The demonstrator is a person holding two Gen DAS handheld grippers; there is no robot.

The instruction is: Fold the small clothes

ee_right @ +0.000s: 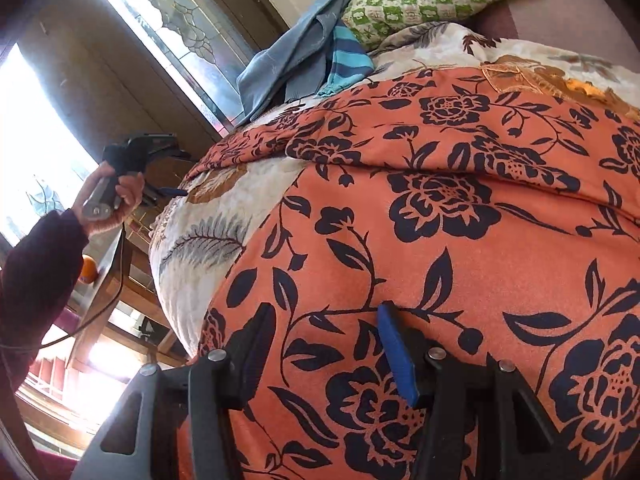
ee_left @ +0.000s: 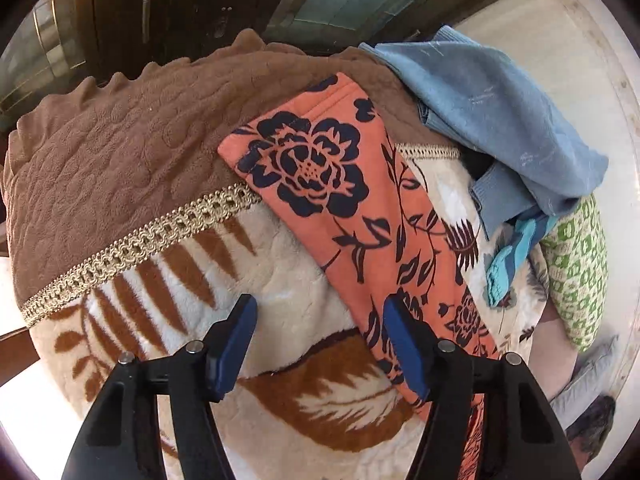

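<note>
Both grippers are seen wide open, nothing gripped — the left gripper [ee_left: 318,314] over plush leaf-patterned blanket [ee_left: 256,280], its right finger at the edge of the orange floral garment [ee_left: 360,208]. Only the right view shows the garment's broad spread beneath the right gripper [ee_right: 326,322] — and the left hand [ee_right: 116,196] gripping its handle.

One orange floral garment [ee_left: 360,208], one blue garment [ee_left: 500,120], one green-patterned pillow [ee_left: 576,272], two grippers [ee_left: 318,344] [ee_right: 324,354]
</note>
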